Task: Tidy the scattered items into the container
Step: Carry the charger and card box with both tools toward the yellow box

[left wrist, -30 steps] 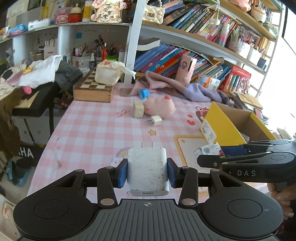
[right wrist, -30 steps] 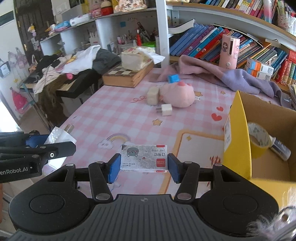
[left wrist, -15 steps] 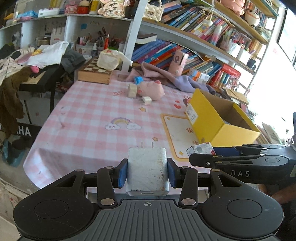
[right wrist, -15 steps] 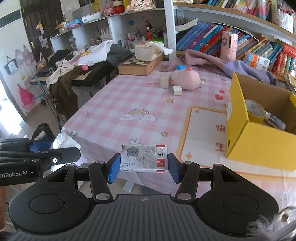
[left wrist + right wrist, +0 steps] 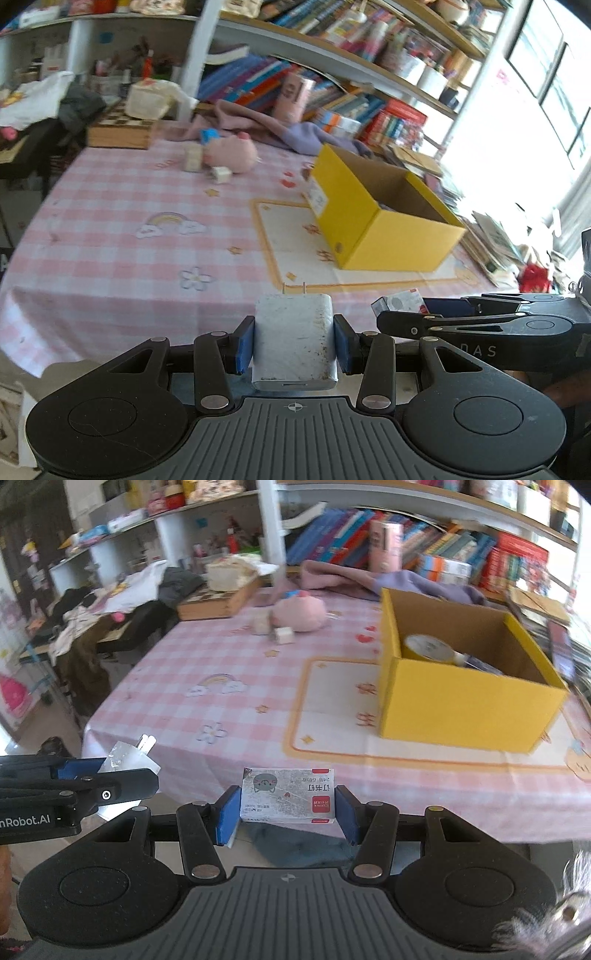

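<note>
My left gripper (image 5: 294,345) is shut on a white plug charger (image 5: 294,339), prongs pointing forward, held off the table's near edge. My right gripper (image 5: 287,812) is shut on a small staple box (image 5: 288,794) with a cat picture and red label. The open yellow cardboard box (image 5: 461,694) stands on the right of the pink checked tablecloth (image 5: 229,686), with a tape roll (image 5: 428,648) inside. At the far side lie a pink plush pig (image 5: 300,614), a small white plug (image 5: 283,635), a cream block (image 5: 260,624) and a blue item (image 5: 208,133).
A wooden chessboard box (image 5: 218,602) with a tissue pack sits at the far left. Purple cloth (image 5: 369,578) lies along the bookshelf behind. Clothes pile on a stand (image 5: 110,609) left of the table. Books and papers (image 5: 491,236) are stacked to the right.
Both grippers have drawn back from the table with their items still held; the tabletop and yellow box now look farther away and the near table edge shows.
</note>
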A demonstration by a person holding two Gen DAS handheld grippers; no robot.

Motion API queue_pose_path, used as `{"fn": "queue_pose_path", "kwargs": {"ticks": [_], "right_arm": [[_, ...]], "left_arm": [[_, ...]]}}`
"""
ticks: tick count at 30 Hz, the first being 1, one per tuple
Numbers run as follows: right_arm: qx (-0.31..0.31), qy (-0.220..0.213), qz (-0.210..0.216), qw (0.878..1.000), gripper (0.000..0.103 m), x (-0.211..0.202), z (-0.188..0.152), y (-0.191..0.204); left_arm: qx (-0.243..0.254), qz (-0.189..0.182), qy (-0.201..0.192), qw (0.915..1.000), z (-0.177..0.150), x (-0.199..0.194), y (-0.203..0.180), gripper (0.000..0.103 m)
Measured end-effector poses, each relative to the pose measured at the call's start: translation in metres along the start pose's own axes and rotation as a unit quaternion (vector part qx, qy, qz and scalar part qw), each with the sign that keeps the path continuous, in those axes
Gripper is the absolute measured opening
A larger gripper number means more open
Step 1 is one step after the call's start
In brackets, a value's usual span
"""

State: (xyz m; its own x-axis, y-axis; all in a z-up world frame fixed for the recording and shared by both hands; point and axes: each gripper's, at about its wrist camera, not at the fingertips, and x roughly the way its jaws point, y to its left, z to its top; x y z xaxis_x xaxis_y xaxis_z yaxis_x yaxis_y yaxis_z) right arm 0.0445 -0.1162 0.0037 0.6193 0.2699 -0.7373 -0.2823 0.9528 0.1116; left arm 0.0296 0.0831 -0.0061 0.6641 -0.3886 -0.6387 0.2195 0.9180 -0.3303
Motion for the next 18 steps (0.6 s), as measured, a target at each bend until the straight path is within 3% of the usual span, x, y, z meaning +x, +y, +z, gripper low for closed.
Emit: {"fn": "queue_pose_path", "kwargs": {"ticks": [18], "right_arm": [[0.091,-0.01,-0.09,0.992,0.052,-0.043,-0.036,-0.068]], "left_arm": [[0.072,-0.09,0.041,0.9925,0.003,0.045,-0.067,0.042]]}}
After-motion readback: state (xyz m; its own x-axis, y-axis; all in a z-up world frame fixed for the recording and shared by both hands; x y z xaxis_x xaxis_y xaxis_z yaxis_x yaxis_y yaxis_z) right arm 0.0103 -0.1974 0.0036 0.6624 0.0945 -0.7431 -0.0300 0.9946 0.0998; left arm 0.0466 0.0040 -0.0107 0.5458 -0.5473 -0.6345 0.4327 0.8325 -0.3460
